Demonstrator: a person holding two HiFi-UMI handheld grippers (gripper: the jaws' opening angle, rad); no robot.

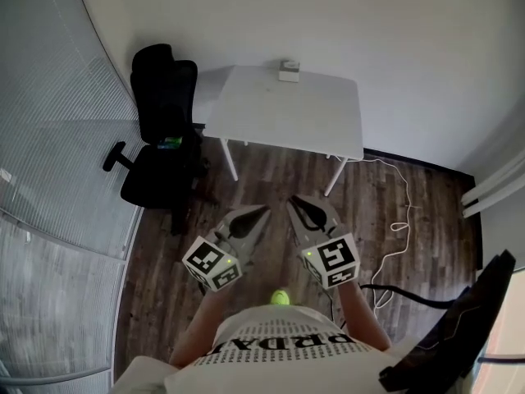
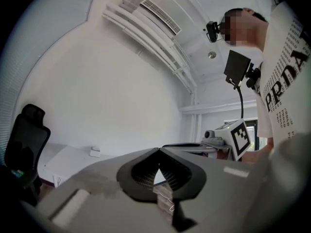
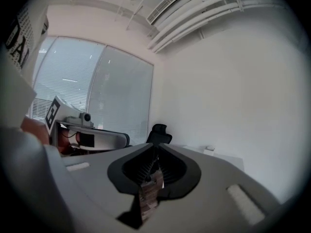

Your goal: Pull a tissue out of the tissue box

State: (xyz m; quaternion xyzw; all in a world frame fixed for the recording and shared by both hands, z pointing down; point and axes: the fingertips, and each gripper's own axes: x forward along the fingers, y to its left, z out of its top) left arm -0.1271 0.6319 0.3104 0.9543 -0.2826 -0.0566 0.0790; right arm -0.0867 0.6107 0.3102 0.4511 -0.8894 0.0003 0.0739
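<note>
with fingers clenched on nothing, the left gripper [image 1: 264, 212] and right gripper [image 1: 293, 201] hover well short of the tissue box [image 1: 289, 71] at the far edge of the desk [image 1: 287, 117], so step closer and unclench one before reaching.

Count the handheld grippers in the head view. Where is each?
2. The left gripper sits low in the picture, just left of centre. The right gripper is beside it on the right. Both point toward the white table. None appears hidden.

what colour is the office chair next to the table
Black; the office chair shows best in the head view.
</note>
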